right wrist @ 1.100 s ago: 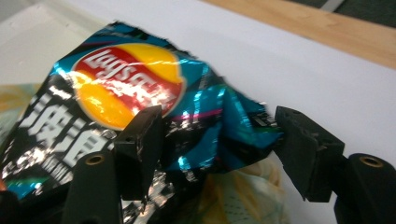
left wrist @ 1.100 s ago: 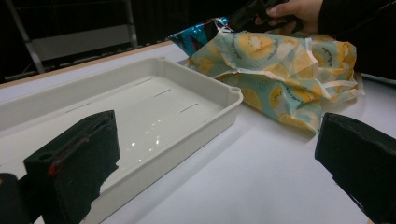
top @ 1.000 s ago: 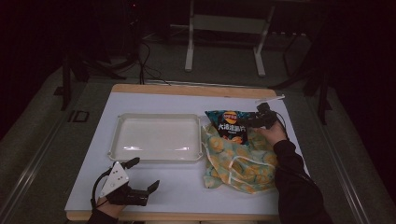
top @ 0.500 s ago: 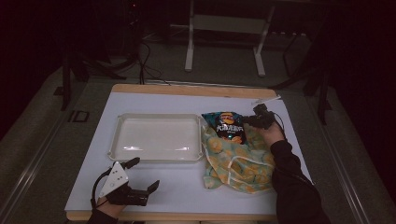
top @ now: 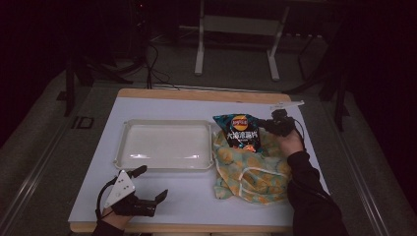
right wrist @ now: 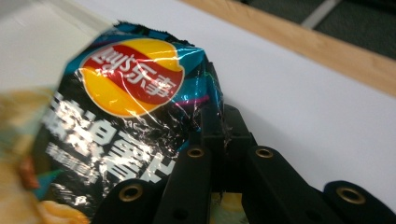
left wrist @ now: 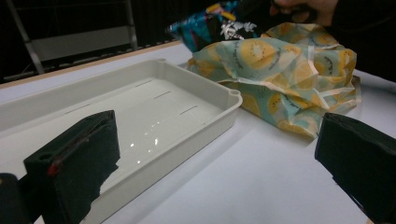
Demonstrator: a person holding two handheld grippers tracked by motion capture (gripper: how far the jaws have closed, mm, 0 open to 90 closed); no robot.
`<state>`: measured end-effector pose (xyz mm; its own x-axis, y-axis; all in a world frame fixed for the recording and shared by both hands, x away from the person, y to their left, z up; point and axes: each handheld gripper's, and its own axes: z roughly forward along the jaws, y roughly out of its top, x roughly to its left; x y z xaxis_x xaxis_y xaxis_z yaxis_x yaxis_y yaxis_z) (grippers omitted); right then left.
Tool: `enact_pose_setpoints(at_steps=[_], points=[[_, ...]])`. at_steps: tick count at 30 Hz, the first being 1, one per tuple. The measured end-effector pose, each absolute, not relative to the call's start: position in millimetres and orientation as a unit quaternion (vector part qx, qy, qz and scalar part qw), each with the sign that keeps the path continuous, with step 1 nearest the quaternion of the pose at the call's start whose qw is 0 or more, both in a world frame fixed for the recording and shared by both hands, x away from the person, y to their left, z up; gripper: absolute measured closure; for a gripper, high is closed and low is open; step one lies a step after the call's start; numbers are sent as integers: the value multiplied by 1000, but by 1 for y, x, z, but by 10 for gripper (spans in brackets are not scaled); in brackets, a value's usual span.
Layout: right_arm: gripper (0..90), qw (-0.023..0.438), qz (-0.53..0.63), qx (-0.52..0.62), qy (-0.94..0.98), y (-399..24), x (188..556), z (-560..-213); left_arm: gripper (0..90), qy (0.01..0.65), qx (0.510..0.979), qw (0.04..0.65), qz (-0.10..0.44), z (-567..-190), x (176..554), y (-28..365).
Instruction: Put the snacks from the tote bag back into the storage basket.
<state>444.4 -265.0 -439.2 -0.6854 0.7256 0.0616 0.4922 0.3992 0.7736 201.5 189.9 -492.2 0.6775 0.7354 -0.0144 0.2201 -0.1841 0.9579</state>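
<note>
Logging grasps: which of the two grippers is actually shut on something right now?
The right gripper, at the table's far right, shut on the edge of the chip bag. The left gripper rests open near the tray, holding nothing.

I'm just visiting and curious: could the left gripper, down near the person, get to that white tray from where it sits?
Probably yes. The left gripper is open, holds nothing, and bare table lies between it and the white tray. The fabric bag sits off to the side, out of its way.

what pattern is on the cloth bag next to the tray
Yellow citrus slices on pale mint green, clearest in the left gripper view: cloth bag.
</note>
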Motion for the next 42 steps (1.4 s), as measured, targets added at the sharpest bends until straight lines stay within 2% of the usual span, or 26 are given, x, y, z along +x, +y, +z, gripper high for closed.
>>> enact_pose_setpoints(at_steps=[8, 19, 37, 39, 42], points=[[900, 164, 441, 342, 813, -260, 418, -402, 4, 325, 733, 549, 237, -492, 201, 190], [900, 181, 474, 325, 798, -266, 398, -368, 4, 326, 732, 549, 239, -492, 201, 190], [900, 241, 484, 328, 775, -268, 388, -311, 5, 322, 727, 553, 250, -491, 200, 191], [900, 256, 484, 323, 772, -262, 386, -296, 4, 321, 727, 553, 250, -491, 200, 191], [900, 255, 487, 322, 771, -258, 386, -291, 5, 321, 728, 552, 250, -491, 200, 191]])
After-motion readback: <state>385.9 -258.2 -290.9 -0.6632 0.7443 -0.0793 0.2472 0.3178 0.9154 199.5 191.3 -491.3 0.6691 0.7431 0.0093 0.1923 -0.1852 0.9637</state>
